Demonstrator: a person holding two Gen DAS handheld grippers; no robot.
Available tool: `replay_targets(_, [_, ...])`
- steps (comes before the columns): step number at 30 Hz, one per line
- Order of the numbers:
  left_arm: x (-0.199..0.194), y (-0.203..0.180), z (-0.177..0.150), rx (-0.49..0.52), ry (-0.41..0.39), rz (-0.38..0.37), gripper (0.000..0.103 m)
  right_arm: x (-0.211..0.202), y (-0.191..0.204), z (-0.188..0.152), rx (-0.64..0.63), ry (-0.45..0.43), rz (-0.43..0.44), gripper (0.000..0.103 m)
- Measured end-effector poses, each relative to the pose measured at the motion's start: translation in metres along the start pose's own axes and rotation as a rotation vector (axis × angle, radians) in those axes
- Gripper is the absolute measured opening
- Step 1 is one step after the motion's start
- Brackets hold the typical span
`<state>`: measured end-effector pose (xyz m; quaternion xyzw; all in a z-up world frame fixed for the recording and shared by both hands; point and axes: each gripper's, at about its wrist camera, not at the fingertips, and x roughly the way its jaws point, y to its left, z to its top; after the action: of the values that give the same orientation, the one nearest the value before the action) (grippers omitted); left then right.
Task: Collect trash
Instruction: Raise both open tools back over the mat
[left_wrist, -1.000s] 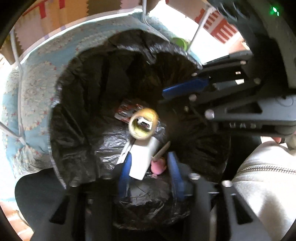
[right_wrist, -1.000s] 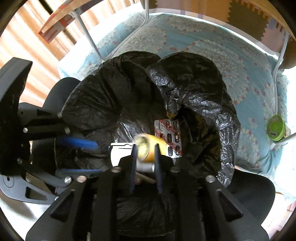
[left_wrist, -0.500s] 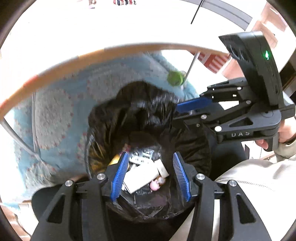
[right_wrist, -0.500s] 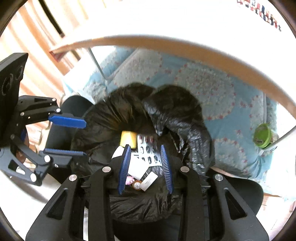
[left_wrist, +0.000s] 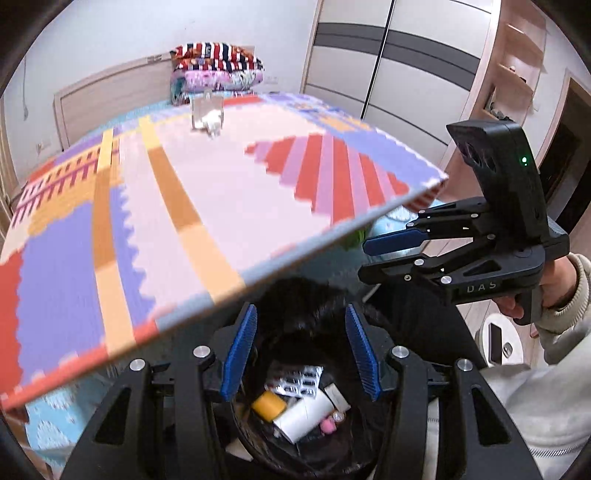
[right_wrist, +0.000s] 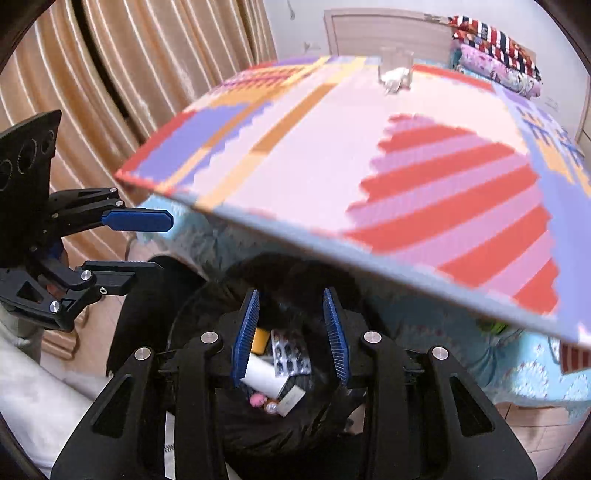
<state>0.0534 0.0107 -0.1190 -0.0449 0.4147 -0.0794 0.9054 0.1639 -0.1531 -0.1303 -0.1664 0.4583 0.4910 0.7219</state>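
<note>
Two black handheld grippers hang above a bin lined with a crinkled black plastic bag (left_wrist: 310, 306), which sits on the floor at the near edge of a bench topped with a colourful foam puzzle mat (left_wrist: 207, 206).

The left gripper (left_wrist: 301, 354) points steeply down at the bag's mouth, its blue ribbed fingers (left_wrist: 240, 354) parted at a middling width with nothing between them. The right gripper (right_wrist: 291, 334) hangs at a similar angle; its blue fingers (right_wrist: 246, 332) are opening, set a little narrower than the left pair and likewise empty. In the left wrist view a hand in a pale grey sleeve (left_wrist: 532, 295) grips the right gripper's handle.

The collected trash lies in the bottom of the bag: a silver blister pack of dark pills (left_wrist: 297, 380), a small yellow cylinder (left_wrist: 269, 405) just beside it, a white paper tube (left_wrist: 303, 415) touching both, a small pink scrap (left_wrist: 327, 426) and a pale flat card (right_wrist: 291, 400).

On the mat's far side stands a clear plastic container with white crumpled tissue (left_wrist: 207, 116) in front of it. Beyond it, folded striped and floral bedding (left_wrist: 218, 70) is stacked against the wall. A light blue floral cloth (right_wrist: 517, 373) hangs below the bench edge, and tan pleated curtains (right_wrist: 147, 66) fill the left of the right wrist view.
</note>
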Motion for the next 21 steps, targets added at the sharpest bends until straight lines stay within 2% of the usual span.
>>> replay_targets(6, [0.002, 0.004, 0.025, 0.021, -0.033, 0.016, 0.048, -0.010, -0.013, 0.027, -0.027, -0.042, -0.056, 0.036])
replay_targets(12, [0.011, 0.017, 0.053, 0.012, -0.056, 0.016, 0.048, -0.017, -0.027, 0.050, -0.017, -0.098, -0.063, 0.036])
replay_targets(15, [0.019, 0.025, 0.066, 0.018, -0.060, 0.047, 0.048, -0.013, -0.032, 0.062, -0.015, -0.123, -0.102, 0.036])
replay_targets(21, [0.031, 0.048, 0.092, -0.020, -0.074, 0.057, 0.048, -0.004, -0.048, 0.087, -0.001, -0.147, -0.125, 0.036])
